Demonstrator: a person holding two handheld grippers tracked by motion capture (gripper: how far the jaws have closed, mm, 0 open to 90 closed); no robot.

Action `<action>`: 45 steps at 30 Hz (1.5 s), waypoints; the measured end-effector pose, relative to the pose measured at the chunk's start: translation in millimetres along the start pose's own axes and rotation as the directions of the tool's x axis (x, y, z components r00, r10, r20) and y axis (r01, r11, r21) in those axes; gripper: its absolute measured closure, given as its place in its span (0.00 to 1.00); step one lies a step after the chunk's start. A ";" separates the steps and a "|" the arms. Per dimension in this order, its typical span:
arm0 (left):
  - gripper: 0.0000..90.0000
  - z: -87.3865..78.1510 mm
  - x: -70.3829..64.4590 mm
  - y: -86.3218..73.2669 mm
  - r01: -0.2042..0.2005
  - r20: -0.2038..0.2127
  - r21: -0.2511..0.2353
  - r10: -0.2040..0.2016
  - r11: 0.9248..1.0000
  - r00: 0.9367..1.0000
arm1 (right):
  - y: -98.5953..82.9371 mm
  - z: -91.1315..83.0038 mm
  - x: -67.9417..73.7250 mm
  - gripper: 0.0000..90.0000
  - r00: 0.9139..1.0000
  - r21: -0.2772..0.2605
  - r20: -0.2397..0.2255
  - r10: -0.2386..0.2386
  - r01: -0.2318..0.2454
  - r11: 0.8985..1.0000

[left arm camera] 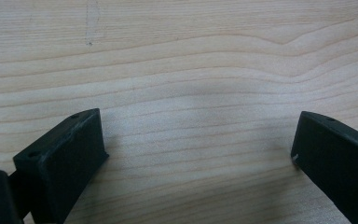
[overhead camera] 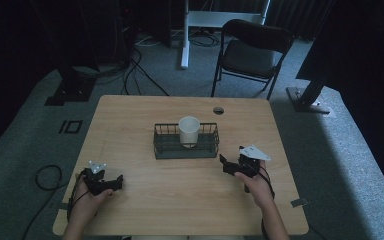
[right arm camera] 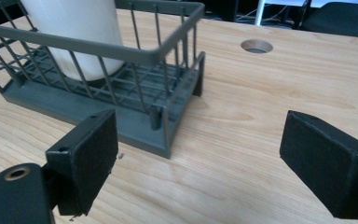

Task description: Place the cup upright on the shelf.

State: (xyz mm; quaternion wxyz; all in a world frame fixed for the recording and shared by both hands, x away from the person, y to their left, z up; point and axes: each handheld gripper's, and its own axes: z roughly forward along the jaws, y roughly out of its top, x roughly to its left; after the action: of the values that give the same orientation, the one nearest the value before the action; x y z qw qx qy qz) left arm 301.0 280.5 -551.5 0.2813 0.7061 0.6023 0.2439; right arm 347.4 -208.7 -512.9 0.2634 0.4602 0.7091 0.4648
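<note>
A white cup stands upright inside a dark wire basket at the middle of the wooden table. My right gripper rests on the table just right of the basket's near right corner, open and empty. In the right gripper view the basket and the cup lie ahead at the left, beyond my open right gripper. My left gripper sits near the table's front left, open, with nothing between its jaws. The left gripper view has the open left gripper over bare wood.
A round cable hole is in the table behind the basket, also seen as the hole ahead of the right gripper. A black folding chair stands beyond the table's far edge. Cables and stand feet lie on the floor.
</note>
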 end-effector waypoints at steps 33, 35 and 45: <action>0.03 0.0 0.0 0.0 0.000 0.000 0.000 0.000 1.000 1.000 | -49.4 -35.8 -43.9 0.12 0.991 0.173 0.124 0.046 -0.068 0.983; 0.03 0.0 0.0 0.0 -0.001 0.000 0.000 0.001 1.000 1.000 | -52.0 -37.9 -47.7 0.12 0.988 0.184 0.149 0.034 -0.061 0.981; 0.03 0.0 0.0 0.0 -0.001 0.000 0.000 0.001 1.000 1.000 | -60.5 -46.4 -64.1 0.12 0.964 0.210 0.260 0.060 -0.117 0.971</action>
State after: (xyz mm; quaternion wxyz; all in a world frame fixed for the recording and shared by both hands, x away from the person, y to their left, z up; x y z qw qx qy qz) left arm 301.0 280.6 -551.5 0.2812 0.7064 0.6021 0.2439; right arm 313.6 -294.3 -551.0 0.2763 0.5737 0.6963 0.3313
